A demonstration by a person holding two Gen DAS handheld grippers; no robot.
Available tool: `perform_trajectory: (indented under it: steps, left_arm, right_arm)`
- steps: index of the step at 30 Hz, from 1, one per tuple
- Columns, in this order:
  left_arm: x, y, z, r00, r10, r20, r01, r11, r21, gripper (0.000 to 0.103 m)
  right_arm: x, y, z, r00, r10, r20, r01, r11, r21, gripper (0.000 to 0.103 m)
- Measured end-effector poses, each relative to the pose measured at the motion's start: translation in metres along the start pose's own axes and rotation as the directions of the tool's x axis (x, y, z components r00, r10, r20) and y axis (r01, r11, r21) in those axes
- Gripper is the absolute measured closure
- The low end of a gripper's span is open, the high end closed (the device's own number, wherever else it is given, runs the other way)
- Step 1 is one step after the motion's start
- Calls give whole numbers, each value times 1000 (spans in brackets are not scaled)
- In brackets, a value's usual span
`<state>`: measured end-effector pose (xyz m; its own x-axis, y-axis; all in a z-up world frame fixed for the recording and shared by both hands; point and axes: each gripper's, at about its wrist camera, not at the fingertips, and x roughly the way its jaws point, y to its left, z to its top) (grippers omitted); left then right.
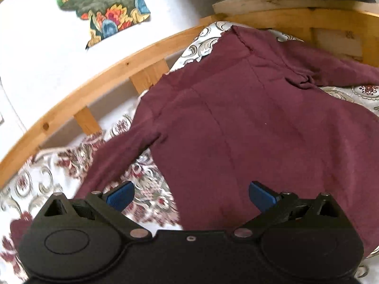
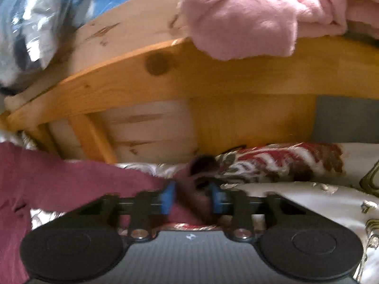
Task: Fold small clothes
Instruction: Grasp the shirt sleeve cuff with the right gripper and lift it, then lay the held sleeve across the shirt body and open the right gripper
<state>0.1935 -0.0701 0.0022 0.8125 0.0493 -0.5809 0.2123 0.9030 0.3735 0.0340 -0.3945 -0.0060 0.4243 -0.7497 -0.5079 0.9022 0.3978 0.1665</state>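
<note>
No writing is readable. Over the maroon top (image 1: 236, 123), the left gripper (image 1: 190, 195) gapes empty; the right gripper (image 2: 191, 200) pinches its sleeve (image 2: 189, 189).

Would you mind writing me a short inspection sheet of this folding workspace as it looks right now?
Surface: patterned bedspread inside a wooden bed frame.
Job's things: maroon long-sleeved top spread flat, one sleeve trailing toward the left tool.
Clutter: pink fluffy cloth draped over the frame; plastic-wrapped bundle behind it.
Grippers: left tool open above the top's lower edge, nothing between its pads; right tool closed on a bunch of the maroon fabric.
Cables: nothing seen.
Surroundings: white wall with a colourful picture.
</note>
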Motion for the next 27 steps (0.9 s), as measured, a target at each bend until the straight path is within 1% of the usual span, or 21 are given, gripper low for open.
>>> perform_trajectory:
  steps: [1, 3, 5, 7, 8, 9, 10, 12, 13, 14, 15, 16, 17, 18, 19, 21, 23, 25, 27]
  left_arm:
    - [1, 4, 2, 1000, -3, -2, 3, 1000, -1, 1]
    - [6, 15, 7, 1000, -16, -18, 15, 1000, -27, 1]
    - [12, 27, 11, 999, -16, -43, 13, 997, -72, 1]
    - [18, 41, 15, 998, -18, -61, 10, 991, -136, 1]
    - [20, 49, 15, 998, -15, -66, 4, 984, -175, 1]
    - [21, 56, 16, 998, -10, -68, -5, 977, -211, 1]
    - [21, 62, 16, 998, -6, -66, -9, 972, -235, 1]
    - [20, 73, 14, 998, 8, -56, -23, 962, -271, 1]
    - [19, 78, 12, 999, 20, -50, -34, 959, -280, 1]
    - [19, 82, 11, 998, 33, -46, -45, 958, -285, 1]
    - [17, 86, 8, 998, 50, -41, -60, 956, -287, 1]
    - [16, 91, 6, 997, 66, -40, -74, 954, -290, 1]
    - [16, 95, 2, 996, 80, -42, -89, 952, -293, 1]
    - [15, 100, -1, 995, 89, -46, -99, 950, -298, 1]
    - [15, 104, -4, 994, 98, -53, -109, 947, -303, 1]
    - [14, 112, -11, 990, 119, -71, -135, 940, -313, 1]
    - [12, 119, -17, 987, 139, -86, -159, 936, -315, 1]
    - [10, 124, -20, 983, 152, -98, -176, 934, -310, 1]
    - [7, 127, -21, 982, 159, -101, -183, 936, -300, 1]
  right_arm:
    - [-3, 2, 1, 1000, 11, 19, -11, 1000, 1, 92]
    - [-18, 15, 3, 995, 38, 93, -35, 999, -41, 94]
    - [-44, 39, 5, 977, 95, 191, -69, 988, -138, 94]
    - [-70, 68, 6, 949, 190, 253, -133, 965, -227, 94]
    - [-83, 84, 6, 930, 248, 270, -175, 947, -268, 94]
    - [-97, 102, 5, 904, 325, 278, -236, 921, -310, 94]
    - [-109, 115, 3, 882, 381, 278, -280, 897, -341, 94]
    - [-137, 149, -8, 812, 520, 265, -377, 813, -444, 94]
    - [-148, 163, -15, 779, 578, 244, -418, 768, -485, 94]
    - [-159, 179, -25, 739, 640, 209, -471, 713, -519, 94]
    - [-166, 192, -34, 708, 685, 172, -511, 665, -544, 95]
    - [-174, 207, -46, 671, 731, 126, -553, 606, -571, 95]
    - [-179, 219, -56, 641, 762, 93, -581, 561, -590, 95]
    - [-186, 229, -70, 606, 794, 50, -607, 502, -615, 95]
    - [-193, 236, -83, 577, 817, 10, -624, 449, -639, 95]
    - [-207, 248, -107, 529, 847, -60, -656, 363, -662, 95]
    - [-219, 252, -133, 489, 863, -130, -685, 288, -670, 95]
    - [-225, 255, -148, 469, 865, -179, -690, 232, -685, 95]
    - [-227, 254, -162, 460, 859, -226, -702, 196, -685, 95]
